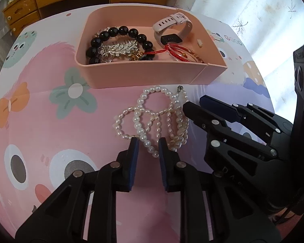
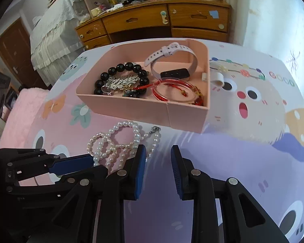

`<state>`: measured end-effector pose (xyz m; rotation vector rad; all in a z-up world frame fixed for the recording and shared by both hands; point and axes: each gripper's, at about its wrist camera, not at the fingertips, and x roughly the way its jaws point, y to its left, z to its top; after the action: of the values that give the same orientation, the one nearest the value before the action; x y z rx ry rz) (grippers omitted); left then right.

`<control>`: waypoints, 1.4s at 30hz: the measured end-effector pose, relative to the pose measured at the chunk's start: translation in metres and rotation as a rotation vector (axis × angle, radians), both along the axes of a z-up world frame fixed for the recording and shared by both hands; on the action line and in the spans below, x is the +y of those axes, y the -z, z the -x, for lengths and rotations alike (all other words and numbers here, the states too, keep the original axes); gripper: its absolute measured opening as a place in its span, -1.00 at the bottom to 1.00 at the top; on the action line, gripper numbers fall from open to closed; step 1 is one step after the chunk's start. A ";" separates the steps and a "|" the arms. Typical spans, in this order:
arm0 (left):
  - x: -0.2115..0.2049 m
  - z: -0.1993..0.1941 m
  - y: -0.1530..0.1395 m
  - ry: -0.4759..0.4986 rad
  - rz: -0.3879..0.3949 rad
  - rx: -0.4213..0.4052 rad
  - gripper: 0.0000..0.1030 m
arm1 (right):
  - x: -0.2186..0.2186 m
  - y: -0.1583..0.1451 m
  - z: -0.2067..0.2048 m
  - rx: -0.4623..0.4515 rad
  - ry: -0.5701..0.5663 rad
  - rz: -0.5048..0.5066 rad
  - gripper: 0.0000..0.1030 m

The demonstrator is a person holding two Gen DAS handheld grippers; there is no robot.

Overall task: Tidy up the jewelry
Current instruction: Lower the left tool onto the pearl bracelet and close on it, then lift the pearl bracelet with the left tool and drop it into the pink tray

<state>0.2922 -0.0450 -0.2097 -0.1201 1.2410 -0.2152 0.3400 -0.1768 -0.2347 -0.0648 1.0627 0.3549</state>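
A white pearl necklace (image 1: 152, 117) lies in loops on the cartoon tablecloth just in front of the pink tray (image 1: 143, 75). My left gripper (image 1: 148, 141) is open, its pads on either side of the nearest pearl strand. My right gripper (image 2: 158, 151) is open and empty just right of the pearls (image 2: 115, 141); it also shows in the left wrist view (image 1: 194, 105), its tips at the pearls' right edge. The tray (image 2: 152, 111) holds a black bead bracelet (image 1: 115, 34), a silver leaf brooch (image 1: 117, 48), a pink watch (image 1: 172, 28) and red bangles (image 2: 172, 91).
A small white clip (image 2: 217, 79) lies on the cloth right of the tray. A wooden dresser (image 2: 162, 22) stands behind the table. The tablecloth (image 2: 243, 151) stretches right of my right gripper. A bed with white cover (image 2: 48, 38) is at far left.
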 end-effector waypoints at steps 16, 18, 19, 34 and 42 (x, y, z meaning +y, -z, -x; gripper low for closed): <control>0.028 0.012 -0.002 -0.063 0.008 0.016 -0.90 | -0.006 0.003 0.004 -0.032 0.011 0.071 -0.94; 0.035 0.015 -0.005 -0.075 0.001 0.004 -0.90 | -0.015 0.001 0.005 -0.032 0.029 0.081 -0.94; 0.039 0.016 -0.007 -0.083 -0.009 0.000 -0.90 | -0.019 0.000 0.005 -0.035 0.037 0.086 -0.94; 0.076 0.035 -0.066 -0.108 -0.041 -0.116 -0.90 | -0.057 -0.071 0.037 -0.151 0.133 0.094 -0.94; 0.081 0.035 -0.121 -0.078 -0.033 -0.204 -0.90 | -0.047 -0.130 0.059 -0.214 0.097 0.021 -0.94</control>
<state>0.2570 0.0365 -0.0892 -0.1150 1.0339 -0.1361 0.2814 -0.2240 -0.1048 -0.0680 0.8542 0.2434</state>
